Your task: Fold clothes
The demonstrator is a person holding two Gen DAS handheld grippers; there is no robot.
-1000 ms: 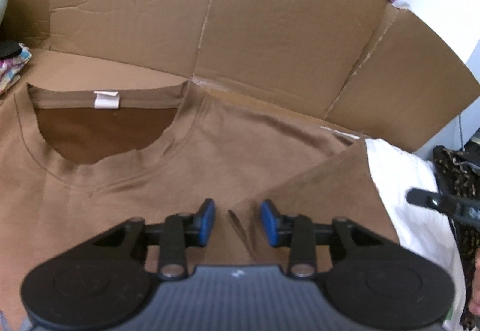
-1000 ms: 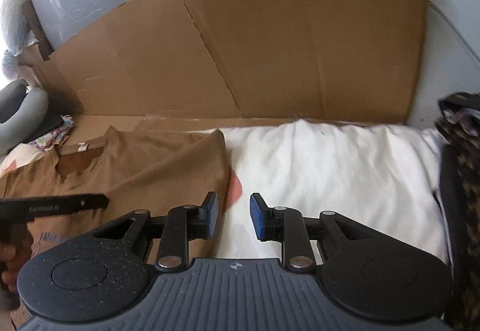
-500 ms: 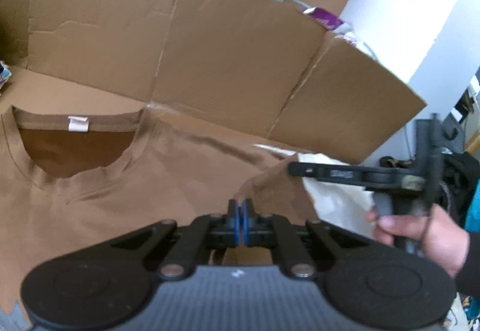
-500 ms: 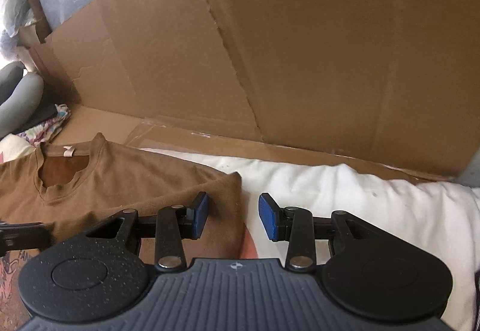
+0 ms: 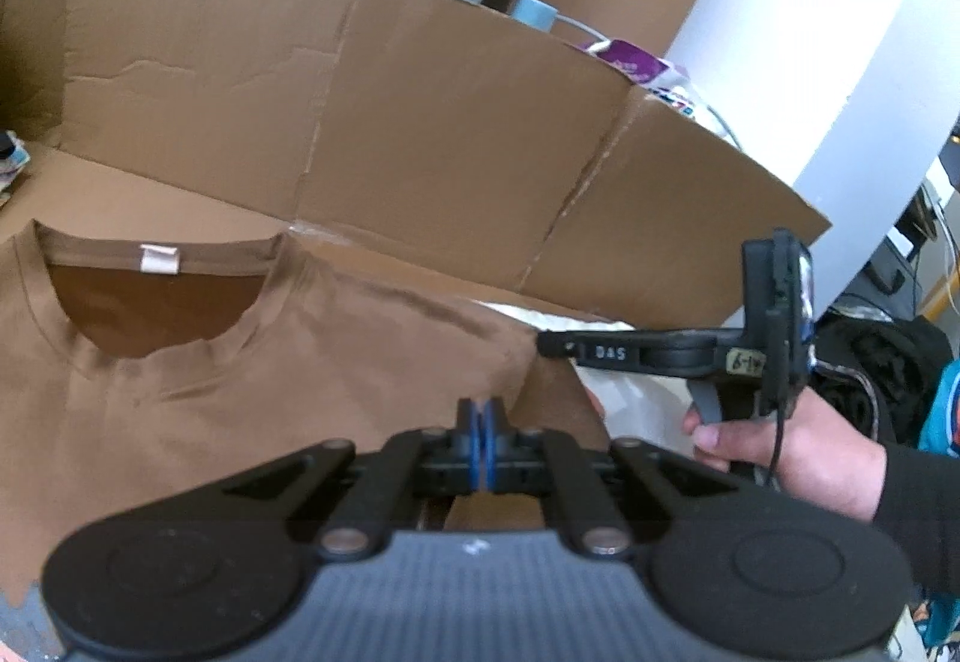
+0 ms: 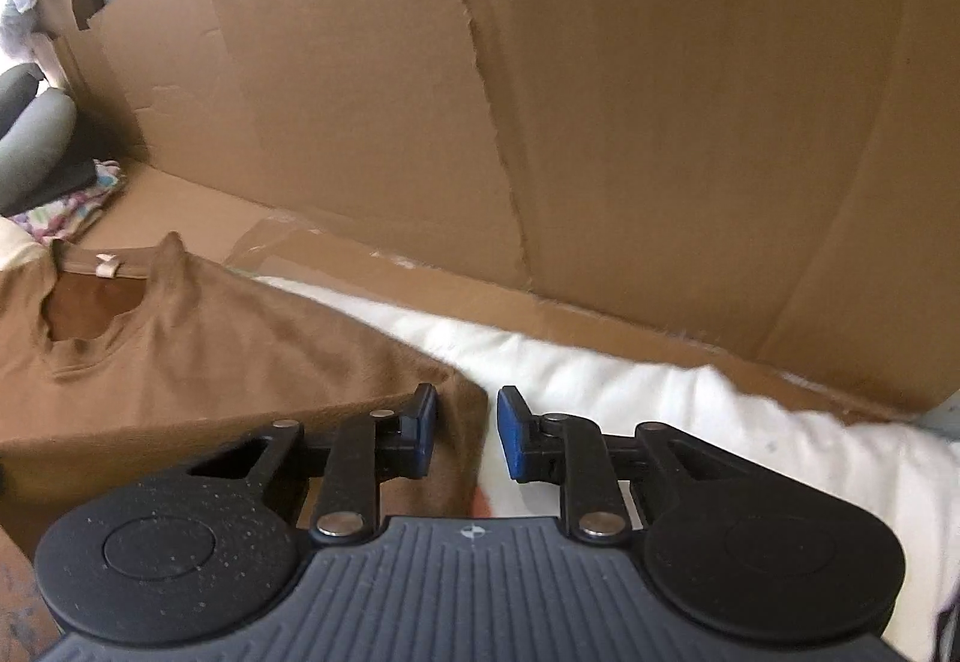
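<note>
A brown T-shirt [image 5: 240,410] lies flat on cardboard, its collar and white label toward the back wall. My left gripper [image 5: 483,422] is shut on a fold of the shirt's right sleeve, which rises to the pads. In the right wrist view the shirt's [image 6: 240,362] right edge runs between the blue pads of my right gripper [image 6: 467,422]. Its jaws are closing, with a gap still showing and the pads not pressing the cloth. The left wrist view also shows the right gripper [image 5: 547,347] side-on, held by a hand [image 5: 792,452] at the sleeve's far corner.
Cardboard walls [image 6: 660,122] stand along the back. A white cloth [image 6: 660,398] lies under and to the right of the shirt. Dark clothes [image 5: 870,362] are piled at the far right, and a patterned cloth [image 6: 72,206] lies in the far left corner.
My left gripper has shut on the sleeve fold and risen with it. My right gripper has moved left onto the shirt's right edge, and its jaws have narrowed.
</note>
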